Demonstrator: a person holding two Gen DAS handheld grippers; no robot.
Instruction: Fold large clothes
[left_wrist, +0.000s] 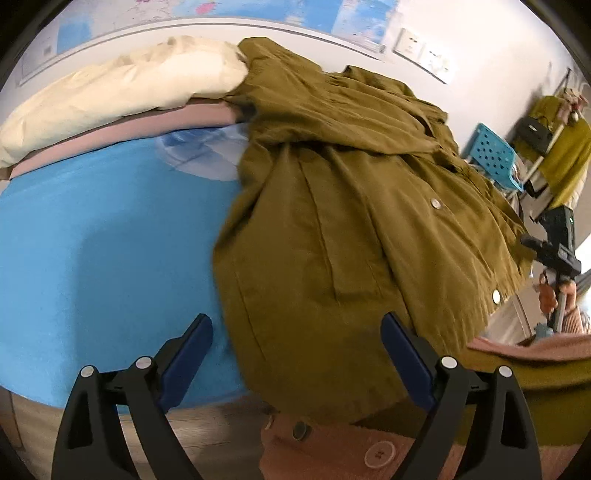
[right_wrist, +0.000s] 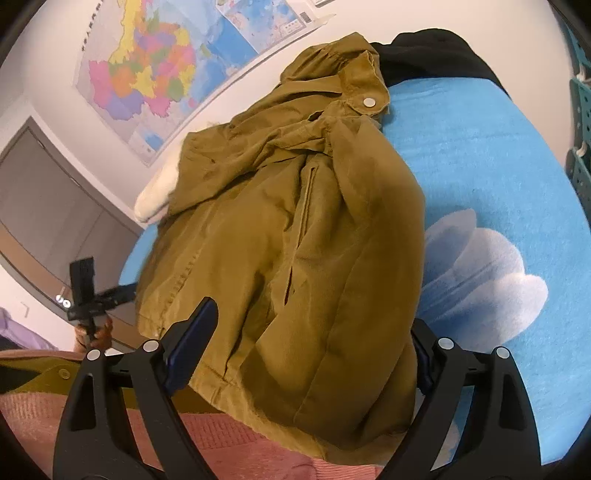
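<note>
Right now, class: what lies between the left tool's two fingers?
The olive jacket's hem and blue cloth, seen in the left wrist view; the left tool is open.

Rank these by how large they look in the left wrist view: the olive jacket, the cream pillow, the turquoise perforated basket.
1. Olive jacket, the largest by far.
2. Cream pillow.
3. Turquoise perforated basket, the smallest, though it stands farther back near the edge, so its true size is unsure.
</note>
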